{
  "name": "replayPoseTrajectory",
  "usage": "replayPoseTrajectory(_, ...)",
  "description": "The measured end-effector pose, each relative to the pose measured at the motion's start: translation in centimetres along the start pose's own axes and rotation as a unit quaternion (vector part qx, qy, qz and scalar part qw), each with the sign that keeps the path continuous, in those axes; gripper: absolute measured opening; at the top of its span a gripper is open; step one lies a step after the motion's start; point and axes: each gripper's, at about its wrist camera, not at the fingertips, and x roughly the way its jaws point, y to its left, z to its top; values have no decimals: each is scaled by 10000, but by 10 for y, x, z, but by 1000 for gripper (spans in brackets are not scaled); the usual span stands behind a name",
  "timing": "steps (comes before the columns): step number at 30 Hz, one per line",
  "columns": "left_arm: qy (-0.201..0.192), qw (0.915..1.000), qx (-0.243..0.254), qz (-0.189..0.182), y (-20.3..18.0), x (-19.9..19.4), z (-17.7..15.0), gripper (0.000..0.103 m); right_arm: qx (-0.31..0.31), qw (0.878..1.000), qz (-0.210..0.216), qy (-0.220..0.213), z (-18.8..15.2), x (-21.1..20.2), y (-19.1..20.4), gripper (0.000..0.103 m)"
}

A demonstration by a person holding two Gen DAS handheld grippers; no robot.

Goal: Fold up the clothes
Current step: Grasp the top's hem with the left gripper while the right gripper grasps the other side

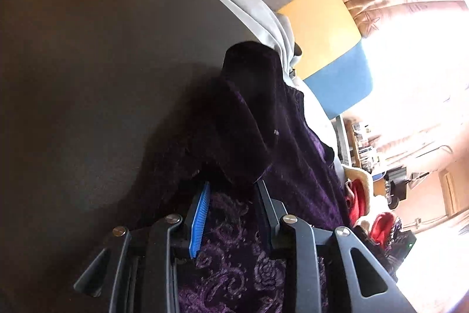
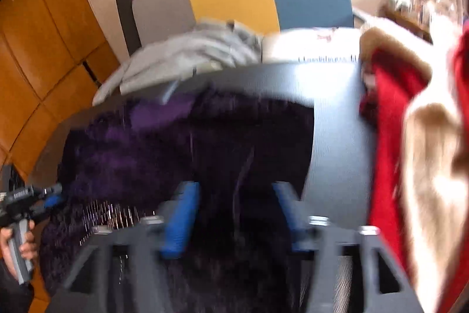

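Dark purple velvety garment (image 1: 258, 119) with rose pattern, bunched and draped on my dark worktop (image 1: 88, 63), one fold humped up ahead of my left claw (image 1: 231, 189), its fabric between the jaws, the same garment (image 2: 187, 143) spread wide under my right claw (image 2: 234, 192)
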Motion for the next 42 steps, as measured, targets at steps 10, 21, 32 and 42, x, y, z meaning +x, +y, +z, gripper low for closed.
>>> replayPoseTrajectory(10,-117,9988,-190,429,-12,21,9,18,-1619,9790,-285,1202,23,79,59,6)
replayPoseTrajectory(21,-429,9881,924,1153,-29,19,-22,7,-1641,9747,-1380,639,41,46,48,0)
replayPoseTrajectory(32,-640,9878,1132,860,-25,16,-42,18,-1932,9750,977,496,77,53,153,50)
replayPoseTrajectory(42,-875,9838,1379,738,-11,15,-36,21,-374,8823,3202,3429,89,222,293,60)
